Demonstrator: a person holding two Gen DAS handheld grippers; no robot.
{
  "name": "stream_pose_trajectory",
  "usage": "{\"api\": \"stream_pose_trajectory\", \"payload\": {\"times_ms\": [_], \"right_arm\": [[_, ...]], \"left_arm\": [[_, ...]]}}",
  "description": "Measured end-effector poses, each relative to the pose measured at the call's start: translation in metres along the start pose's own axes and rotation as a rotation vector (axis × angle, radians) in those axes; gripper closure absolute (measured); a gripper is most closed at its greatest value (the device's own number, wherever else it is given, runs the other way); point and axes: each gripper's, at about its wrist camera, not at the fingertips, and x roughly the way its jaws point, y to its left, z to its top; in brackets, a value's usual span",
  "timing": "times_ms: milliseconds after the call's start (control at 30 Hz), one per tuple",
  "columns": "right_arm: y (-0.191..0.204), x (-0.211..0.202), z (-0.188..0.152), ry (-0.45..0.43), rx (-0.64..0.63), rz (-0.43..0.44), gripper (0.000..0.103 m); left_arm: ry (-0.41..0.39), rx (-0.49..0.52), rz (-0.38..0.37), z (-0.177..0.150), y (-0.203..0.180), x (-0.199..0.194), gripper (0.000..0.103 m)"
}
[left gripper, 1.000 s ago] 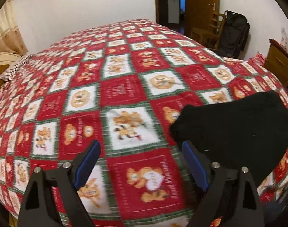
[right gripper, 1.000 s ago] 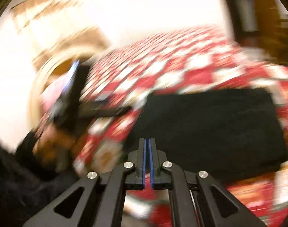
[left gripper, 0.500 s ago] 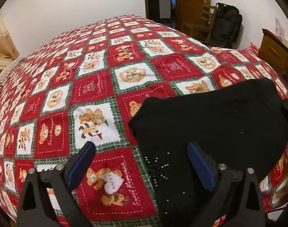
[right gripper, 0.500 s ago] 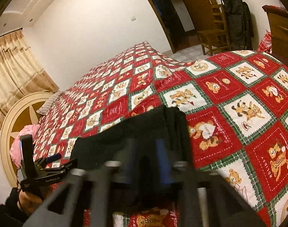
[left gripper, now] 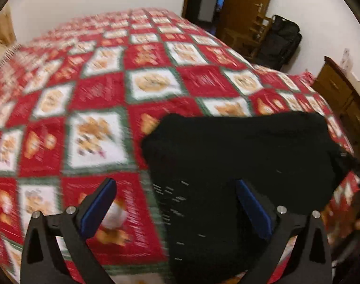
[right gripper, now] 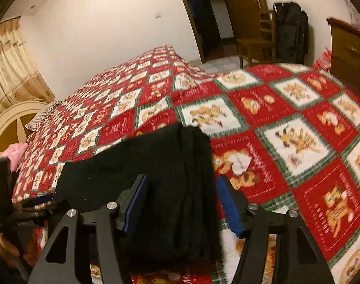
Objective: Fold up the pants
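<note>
Pants [right gripper: 156, 165] folded near bedspread [right gripper: 286, 108] edge.

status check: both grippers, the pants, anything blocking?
Left gripper jaws wide open, empty. Right gripper jaws opening over the folded black pants, flat on the quilt. Nothing blocking.

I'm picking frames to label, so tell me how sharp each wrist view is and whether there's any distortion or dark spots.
Left wrist view: the quilt is motion-smeared, the black pants a near-featureless dark mass, only the left gripper crisp. Right wrist view: milder blur, pants folds faintly readable, the right gripper sharp. Both: fisheye bending and black corner vignetting.
</note>
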Motion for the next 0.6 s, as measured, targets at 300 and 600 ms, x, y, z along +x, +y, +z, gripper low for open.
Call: {"api": "stream_pose_trajectory", "payload": {"times_ms": [300,600], "right_arm": [[-0.003,0.001,-0.007,0.019,0.033,0.064,0.041],[-0.002,-0.001,-0.007,0.037,0.029,0.083,0.041]], "left_arm": [[0.055,-0.023,-0.017,-0.008,-0.009,0.015,0.0],[0.048,-0.03,-0.034,-0.009,-0.009,0.016,0.0]]}}
